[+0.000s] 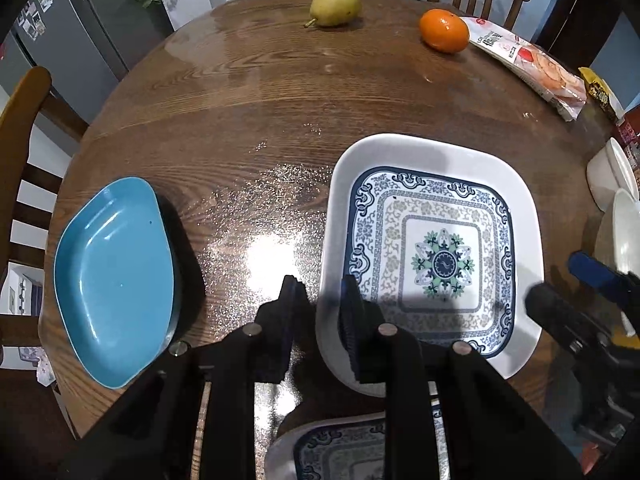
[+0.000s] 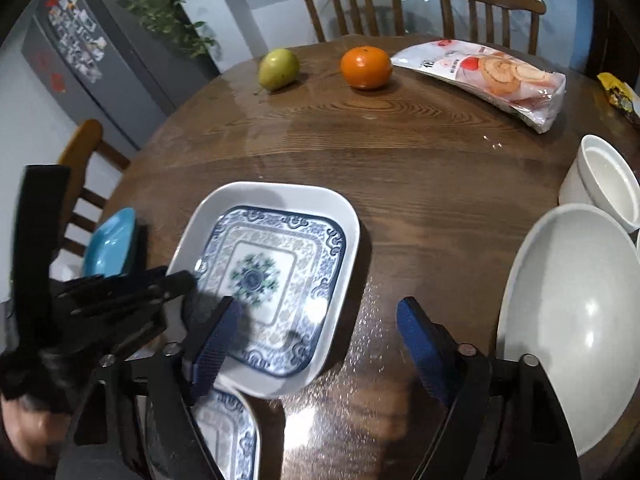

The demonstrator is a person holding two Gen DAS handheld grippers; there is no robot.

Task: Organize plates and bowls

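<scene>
Round wooden table (image 1: 248,92), chairs behind: patterned square plate (image 1: 436,248) near its front edge, left gripper (image 1: 320,300) clamped on the plate's left rim, right gripper (image 2: 320,340) jaws apart and empty over bare wood between plate and white bowl (image 2: 572,320).

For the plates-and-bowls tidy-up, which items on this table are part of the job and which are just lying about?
Part of the job:
- patterned square plate
- second patterned plate
- blue plate
- large white bowl
- small white bowl

Just lying about:
- pear
- orange
- snack bag
- yellow packet
</scene>
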